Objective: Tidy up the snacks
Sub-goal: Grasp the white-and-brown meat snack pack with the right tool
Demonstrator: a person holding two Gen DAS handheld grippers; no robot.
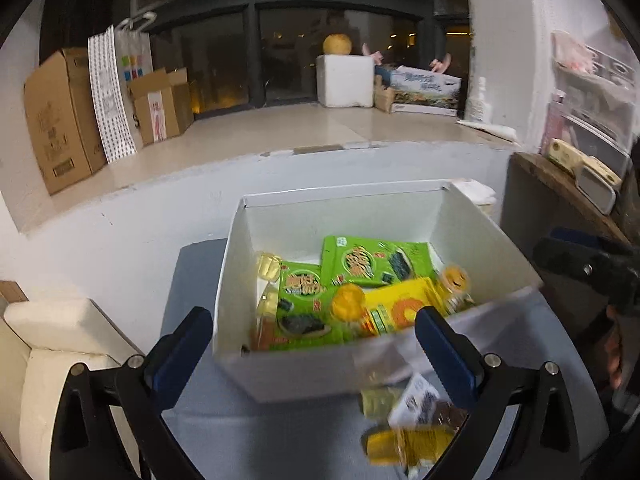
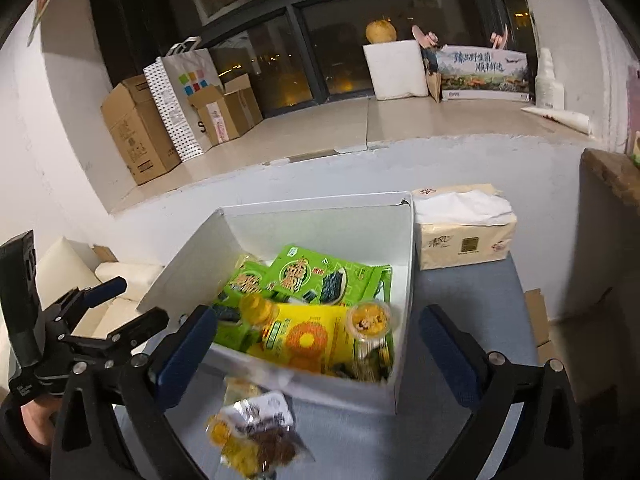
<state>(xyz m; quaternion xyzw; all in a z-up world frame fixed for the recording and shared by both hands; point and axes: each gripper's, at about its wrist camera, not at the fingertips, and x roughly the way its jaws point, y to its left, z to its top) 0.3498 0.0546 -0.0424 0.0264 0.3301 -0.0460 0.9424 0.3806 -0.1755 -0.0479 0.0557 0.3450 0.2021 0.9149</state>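
On the grey table sits the white box (image 2: 400, 280) with 2 green seaweed packs (image 2: 320, 276) and a yellow pack (image 2: 308, 336) inside. Left gripper (image 1: 314, 340) and right gripper (image 2: 318, 344) both gape wide, holding nothing; loose snacks (image 2: 256, 436) lie just outside the box.

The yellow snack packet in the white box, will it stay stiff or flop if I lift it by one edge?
The yellow snack packet looks like a thin flat pouch, so it would probably sag. Its glossy film may be slippery. A small cup rests on it and might roll off.
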